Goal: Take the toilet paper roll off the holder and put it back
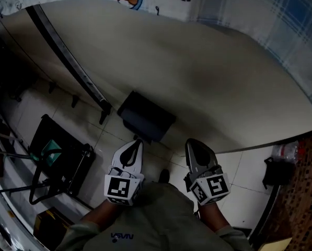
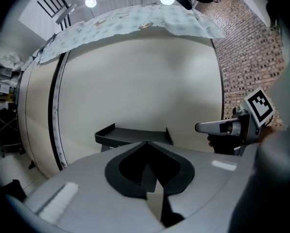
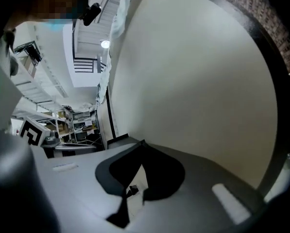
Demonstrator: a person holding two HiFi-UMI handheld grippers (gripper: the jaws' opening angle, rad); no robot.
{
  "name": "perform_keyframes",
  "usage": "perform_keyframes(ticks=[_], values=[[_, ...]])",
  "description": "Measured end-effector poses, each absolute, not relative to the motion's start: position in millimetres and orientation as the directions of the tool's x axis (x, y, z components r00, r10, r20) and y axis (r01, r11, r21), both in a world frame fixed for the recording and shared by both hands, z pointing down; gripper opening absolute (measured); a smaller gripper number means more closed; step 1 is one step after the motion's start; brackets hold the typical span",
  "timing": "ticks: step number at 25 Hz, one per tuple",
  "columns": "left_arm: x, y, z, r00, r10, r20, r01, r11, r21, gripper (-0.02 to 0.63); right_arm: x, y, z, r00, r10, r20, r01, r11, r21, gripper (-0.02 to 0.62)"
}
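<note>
Risk lay ahead: the left hand-held gripper (image 1: 137, 143) and the right hand-held gripper (image 1: 193, 144) were both pressed together, empty, near the dark holder (image 1: 145, 117) on the wall (image 1: 208, 77). No toilet paper roll showed in any view; shut jaws pushed forward would probably only bump the holder.

Cream panel (image 1: 197, 61), black holder (image 1: 145, 116) (cloth (image 1: 281, 14) blue-checked).

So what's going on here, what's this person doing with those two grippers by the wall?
A person holds a gripper in each hand, facing a cream wall panel with a dark holder mounted on it. The left gripper and the right gripper are both shut and empty, side by side, apart from the holder. No toilet paper roll shows in any view.
</note>
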State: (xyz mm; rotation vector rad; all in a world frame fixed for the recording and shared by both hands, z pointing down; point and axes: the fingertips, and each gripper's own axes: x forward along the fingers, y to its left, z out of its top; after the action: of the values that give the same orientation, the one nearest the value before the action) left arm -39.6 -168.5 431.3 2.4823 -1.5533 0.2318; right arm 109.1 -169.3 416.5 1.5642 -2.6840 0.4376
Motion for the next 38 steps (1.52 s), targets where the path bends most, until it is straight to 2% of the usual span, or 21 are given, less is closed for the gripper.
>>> perform_keyframes(ticks=[7,12,24,38], values=[[-36.2,-147.4,425.6,0.331,-0.914,0.236,-0.943,-0.326,0.060,0.008,109.6,-172.0,416.0,-0.547,-0.828,0.127,-0.835,0.527,-0.161,0.002],[-54.5,-133.1,421.8,0.261,-0.940,0.220,-0.965,-0.259,0.042,0.008,97.5,-170.4,400.2,-0.571,-0.819,0.057,-0.817,0.559,-0.143,0.002],[-107.0,-54.3,401.6,0.149,-0.976,0.158,-0.989,-0.148,0.013,0.008,44.8,-112.5,392.8,-0.645,-0.763,0.039,-0.762,0.638,-0.109,0.002],[-130.3,111.7,395.3,0.171,-0.981,0.094,-0.985,-0.168,0.032,0.008,25.5,53.5,381.4,-0.604,-0.797,0.023,-0.795,0.599,-0.093,0.002]])
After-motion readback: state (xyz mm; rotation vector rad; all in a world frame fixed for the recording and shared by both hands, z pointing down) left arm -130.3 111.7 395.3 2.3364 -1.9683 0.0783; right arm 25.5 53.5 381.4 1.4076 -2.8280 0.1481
